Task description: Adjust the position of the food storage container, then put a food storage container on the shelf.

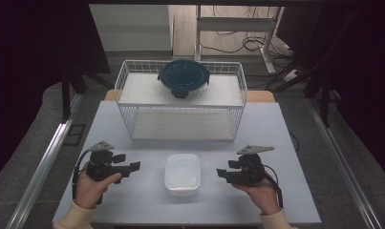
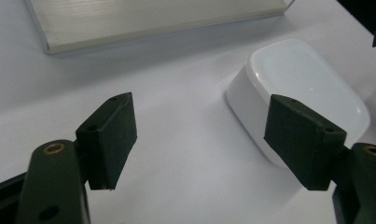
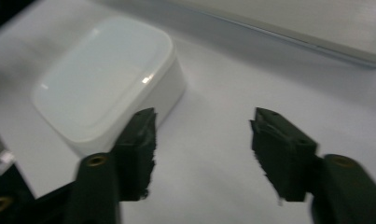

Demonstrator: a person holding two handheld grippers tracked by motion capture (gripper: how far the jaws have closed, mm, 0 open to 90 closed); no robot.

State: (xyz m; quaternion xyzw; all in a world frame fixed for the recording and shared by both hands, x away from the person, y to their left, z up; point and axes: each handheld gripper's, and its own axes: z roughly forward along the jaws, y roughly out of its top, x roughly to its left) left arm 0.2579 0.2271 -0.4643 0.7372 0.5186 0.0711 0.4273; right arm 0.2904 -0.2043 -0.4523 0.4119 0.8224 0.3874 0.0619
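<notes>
A white rounded-rectangle container rests on the white table near its front edge, between my two grippers. My left gripper sits to its left, pointing toward it, held by a hand. In the left gripper view the jaws stand open with bare table between them, and the container lies just beyond the right jaw. My right gripper is to the container's right, pointing at it. Its jaws are open with nothing between them, and the container lies beyond the left jaw.
A white wire basket stands at the back of the table, with a shelf inside. A dark blue round lidded container sits on that shelf. The basket's pale base board lies ahead of both grippers. The table's front edge is close.
</notes>
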